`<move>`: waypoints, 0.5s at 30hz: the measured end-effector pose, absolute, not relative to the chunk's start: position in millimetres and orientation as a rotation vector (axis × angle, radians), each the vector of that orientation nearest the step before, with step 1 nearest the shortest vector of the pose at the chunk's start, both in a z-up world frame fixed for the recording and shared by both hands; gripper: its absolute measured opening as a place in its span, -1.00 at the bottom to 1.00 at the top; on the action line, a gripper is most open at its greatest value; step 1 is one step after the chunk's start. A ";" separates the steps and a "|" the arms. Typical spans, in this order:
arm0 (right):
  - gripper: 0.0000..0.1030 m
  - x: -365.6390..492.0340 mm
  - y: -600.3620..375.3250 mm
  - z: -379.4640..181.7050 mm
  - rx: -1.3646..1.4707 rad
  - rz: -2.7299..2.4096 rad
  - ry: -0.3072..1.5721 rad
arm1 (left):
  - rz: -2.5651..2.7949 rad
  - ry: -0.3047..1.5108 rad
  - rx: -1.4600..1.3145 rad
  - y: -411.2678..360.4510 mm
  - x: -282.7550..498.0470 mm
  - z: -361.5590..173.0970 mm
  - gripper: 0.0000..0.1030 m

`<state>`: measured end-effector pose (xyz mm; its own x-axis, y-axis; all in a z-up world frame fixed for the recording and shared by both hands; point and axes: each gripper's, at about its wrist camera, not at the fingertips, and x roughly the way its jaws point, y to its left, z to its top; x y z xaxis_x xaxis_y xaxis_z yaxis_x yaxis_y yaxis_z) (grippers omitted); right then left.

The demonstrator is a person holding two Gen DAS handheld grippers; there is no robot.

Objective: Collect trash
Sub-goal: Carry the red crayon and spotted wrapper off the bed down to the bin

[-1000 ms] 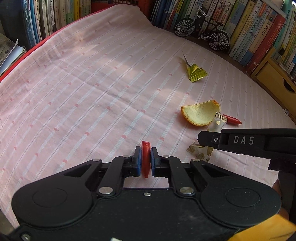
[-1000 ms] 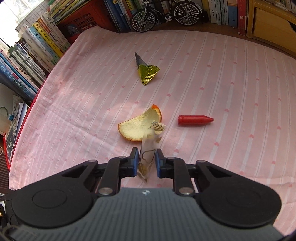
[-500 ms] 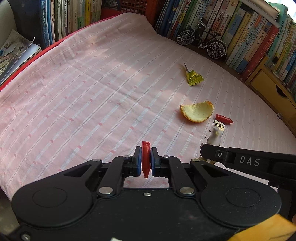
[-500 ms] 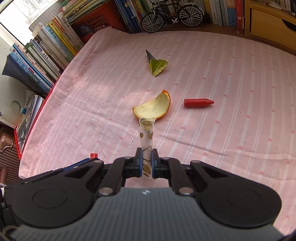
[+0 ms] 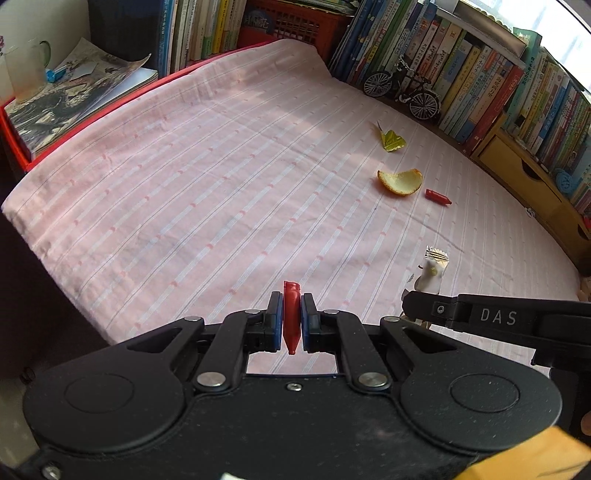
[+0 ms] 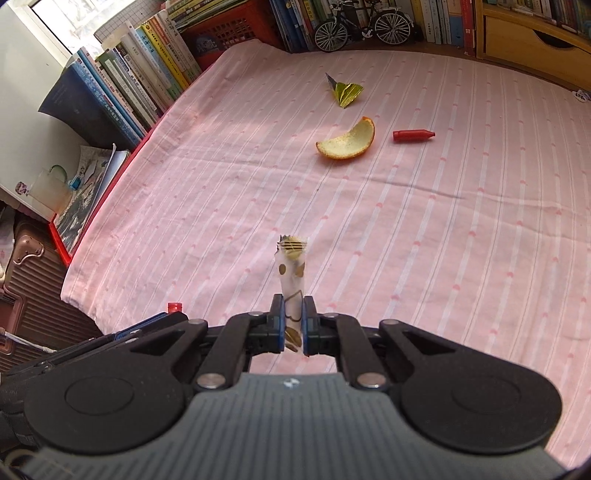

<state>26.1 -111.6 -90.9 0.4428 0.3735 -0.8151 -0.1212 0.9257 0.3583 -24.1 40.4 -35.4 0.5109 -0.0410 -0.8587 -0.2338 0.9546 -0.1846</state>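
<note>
At the left, the left gripper (image 5: 291, 320) is clamped on a smooth red crayon-shaped piece (image 5: 291, 314), which stands upright between its blue pads above the near edge of the pink striped cloth (image 5: 221, 192). To its right, the right gripper (image 6: 293, 325) pinches a crinkled white wrapper with gold spots (image 6: 291, 280), its torn foil end pointing up. Farther out on the cloth lie a curved orange peel (image 6: 347, 144) with a pale pithy inside, a second red crayon (image 6: 413, 135) just beside it, and a folded green-gold foil wrapper (image 6: 345, 91) beyond.

The left wrist view alone shows the right gripper's black finger lettered DAS; the right wrist view alone shows a brown ribbed suitcase (image 6: 29, 280) off the cloth's left edge.

Rows of books (image 5: 480, 74), a model bicycle (image 5: 402, 92), a red crate (image 5: 291, 22) and a yellow wooden drawer unit (image 5: 524, 177) ring the cloth.
</note>
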 end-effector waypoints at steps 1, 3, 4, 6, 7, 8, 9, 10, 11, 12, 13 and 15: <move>-0.78 17.9 -107.9 -90.2 0.264 0.312 1.074 | 0.121 1.033 -0.296 44.6 -33.9 -34.0 -0.82; -0.78 -1.0 -98.5 -89.2 0.255 0.314 1.073 | 0.128 1.037 -0.298 54.4 -55.5 -31.5 -0.82; -0.78 -9.1 -94.5 -88.7 0.253 0.315 1.074 | 0.129 1.037 -0.297 57.9 -63.1 -30.5 -0.82; -0.77 -23.3 -87.3 -88.8 0.253 0.316 1.077 | 0.131 1.034 -0.297 67.1 -82.7 -27.0 -0.82; -0.77 -31.5 -83.5 -89.0 0.251 0.317 1.078 | 0.131 1.033 -0.298 70.3 -89.4 -26.0 -0.82; -0.77 -39.4 -80.0 -89.2 0.250 0.318 1.079 | 0.133 1.032 -0.300 74.4 -98.5 -24.8 -0.82; -0.77 -46.1 -77.1 -89.3 0.248 0.318 1.080 | 0.135 1.030 -0.300 77.2 -104.5 -24.0 -0.82; -0.77 -52.2 -74.5 -89.3 0.246 0.319 1.080 | 0.139 1.030 -0.300 80.5 -112.3 -23.3 -0.82; -0.77 -57.2 -72.6 -89.3 0.245 0.320 1.081 | 0.142 1.029 -0.304 84.0 -119.0 -22.7 -0.82; -0.77 -64.2 -70.4 -88.9 0.243 0.323 1.081 | 0.144 1.030 -0.309 86.8 -124.3 -22.4 -0.82; -0.77 -68.2 -69.4 -88.7 0.240 0.324 1.080 | 0.145 1.030 -0.317 90.0 -130.5 -22.2 -0.82; -0.77 -79.1 -67.5 -88.4 0.235 0.324 1.078 | 0.148 1.032 -0.335 96.4 -143.4 -22.1 -0.82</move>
